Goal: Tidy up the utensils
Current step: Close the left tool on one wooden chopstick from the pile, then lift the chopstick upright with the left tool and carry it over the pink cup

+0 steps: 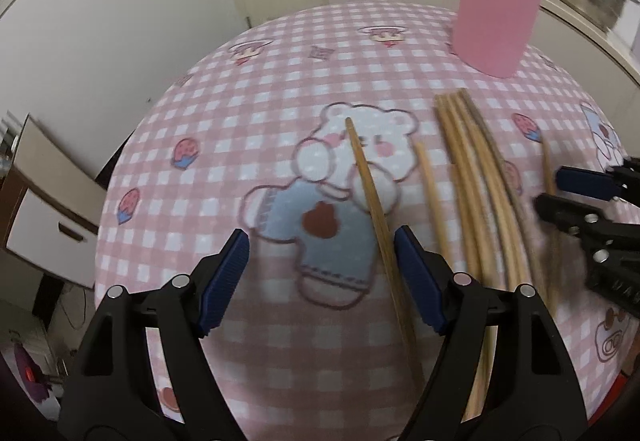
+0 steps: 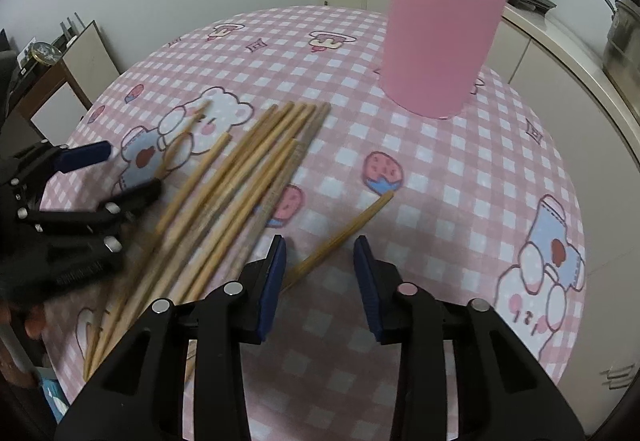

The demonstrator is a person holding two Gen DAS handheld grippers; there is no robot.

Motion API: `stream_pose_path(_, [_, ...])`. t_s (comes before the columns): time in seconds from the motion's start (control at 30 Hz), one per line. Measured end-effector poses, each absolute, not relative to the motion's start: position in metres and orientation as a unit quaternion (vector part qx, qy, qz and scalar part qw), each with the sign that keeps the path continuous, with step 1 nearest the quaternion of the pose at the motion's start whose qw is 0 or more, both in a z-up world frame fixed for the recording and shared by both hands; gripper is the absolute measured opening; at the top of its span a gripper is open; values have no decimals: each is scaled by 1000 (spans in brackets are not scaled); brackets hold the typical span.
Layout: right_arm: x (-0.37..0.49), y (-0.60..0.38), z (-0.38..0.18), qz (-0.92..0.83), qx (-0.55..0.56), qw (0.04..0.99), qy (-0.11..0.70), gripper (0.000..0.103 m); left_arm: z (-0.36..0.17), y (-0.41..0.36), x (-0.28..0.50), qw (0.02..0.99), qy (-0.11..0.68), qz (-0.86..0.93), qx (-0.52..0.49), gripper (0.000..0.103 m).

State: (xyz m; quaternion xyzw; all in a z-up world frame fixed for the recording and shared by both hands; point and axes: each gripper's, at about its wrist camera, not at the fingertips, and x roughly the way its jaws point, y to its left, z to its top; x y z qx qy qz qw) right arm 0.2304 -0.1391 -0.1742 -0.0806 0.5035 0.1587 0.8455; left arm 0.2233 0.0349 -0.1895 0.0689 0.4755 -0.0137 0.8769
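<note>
Two claws poised over loose chopsticks, picking singles for the pink cup

The left claw [image 1: 322, 273] stands spread astride one chopstick [image 1: 370, 197], pads clear. The right claw [image 2: 320, 283], narrower but not pinching, straddles a stray chopstick [image 2: 344, 231]. Both tilt steeply downward. The bundle [image 2: 240, 181] lies on the counter [image 2: 460, 169], cup [image 2: 438, 37] at one o'clock. Next, likely: lower, close, lift.

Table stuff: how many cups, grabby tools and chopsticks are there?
Pink cup: 1
Tools: 2, the left tool and the right tool
Chopsticks: about 9, the pile is too blurred to be sure
Total: about 12
</note>
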Motion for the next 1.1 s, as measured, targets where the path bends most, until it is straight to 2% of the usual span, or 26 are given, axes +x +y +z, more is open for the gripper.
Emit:
stream_pose_path(0.1, [234,-146,-174,157,-61,845,508,29,-189,42,229,874,484,-14,49,73])
stream_pose_path(0.2, [235,-142,-175,159,-65,845,506,25,-189,38,236,873,486,-17,48,68])
stream_pose_path(0.33, [243,-140,-175,165,-59,844,507,17,-188,33,248,868,494,-33,40,41])
stream_pose_path(0.47, [251,-139,-175,174,-51,844,505,10,-188,27,261,866,496,-43,36,30])
stream_pose_path(0.57, [257,-143,-176,181,-31,843,506,7,-188,29,264,868,494,-47,24,20])
stream_pose_path(0.63, [259,-144,-175,182,-24,842,506,6,-187,31,263,869,492,-45,16,9])
stream_pose_path(0.87, [261,-147,-167,201,-3,841,502,4,-177,45,255,875,478,-60,-40,6])
stream_pose_path(1.1, [253,-151,-130,229,27,856,462,4,-126,52,231,899,423,-85,-73,6])
